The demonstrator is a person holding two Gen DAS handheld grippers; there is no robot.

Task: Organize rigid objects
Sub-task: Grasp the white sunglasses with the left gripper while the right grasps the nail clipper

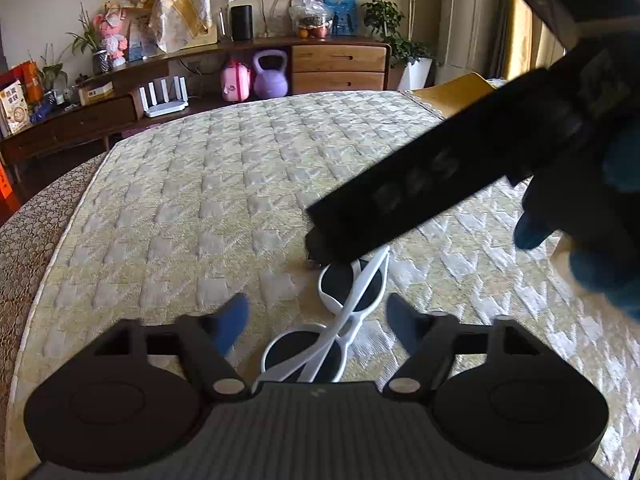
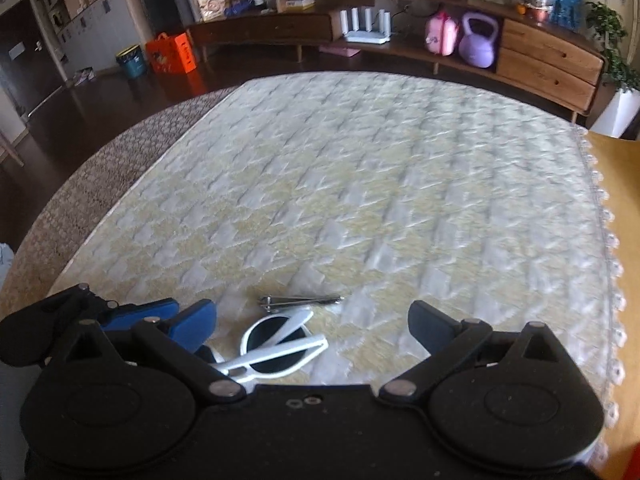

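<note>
White-framed sunglasses [image 1: 340, 320] with dark lenses lie folded on the quilted cream mattress [image 1: 200, 184]. My left gripper [image 1: 318, 326] is low over them and open, with a blue finger on either side of the frame and no pad pressing on it. The black housing of my right gripper [image 1: 420, 188] reaches in from the upper right above the far lens. In the right wrist view the sunglasses [image 2: 276, 344] lie between the wide-open fingers of my right gripper [image 2: 314, 328], closer to the left one. Metal nail clippers [image 2: 300, 301] lie just beyond them.
A hand in a blue glove [image 1: 600, 264] holds the right gripper. A low wooden cabinet [image 2: 548, 60] behind the mattress carries a purple kettlebell [image 2: 478, 40], a pink case and a white router. A brown patterned border [image 1: 32, 248] runs along the left, a lace-edged yellow cloth [image 2: 616, 208] along the right.
</note>
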